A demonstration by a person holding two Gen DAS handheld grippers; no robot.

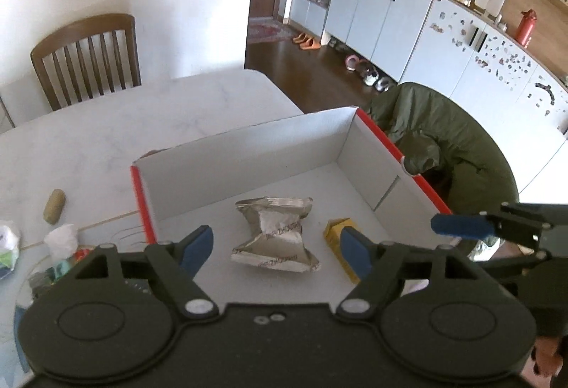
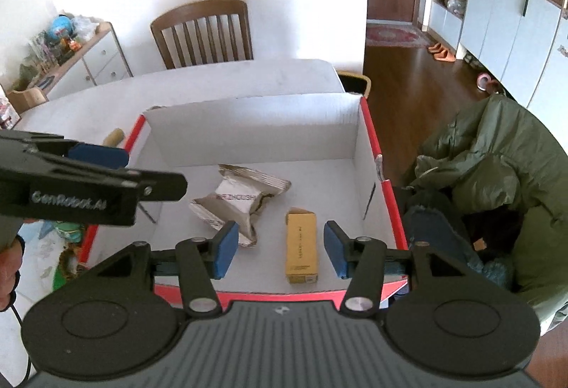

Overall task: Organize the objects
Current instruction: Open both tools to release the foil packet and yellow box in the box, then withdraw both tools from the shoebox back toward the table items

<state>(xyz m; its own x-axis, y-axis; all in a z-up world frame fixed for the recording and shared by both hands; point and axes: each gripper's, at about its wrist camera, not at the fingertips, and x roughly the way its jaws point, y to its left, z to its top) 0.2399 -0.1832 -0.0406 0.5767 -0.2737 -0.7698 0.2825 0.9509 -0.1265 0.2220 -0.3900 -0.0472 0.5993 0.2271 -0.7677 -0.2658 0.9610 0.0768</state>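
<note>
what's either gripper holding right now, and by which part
Nothing. The left gripper and right gripper are both open and empty above the box; the silver packet and yellow carton lie loose inside.

My left tongs [image 1: 277, 247] stand wide apart, holding nothing. My right tongs [image 2: 278, 247] gape the same way, also empty, just right of the left pair, both pointing forward and down.
</note>
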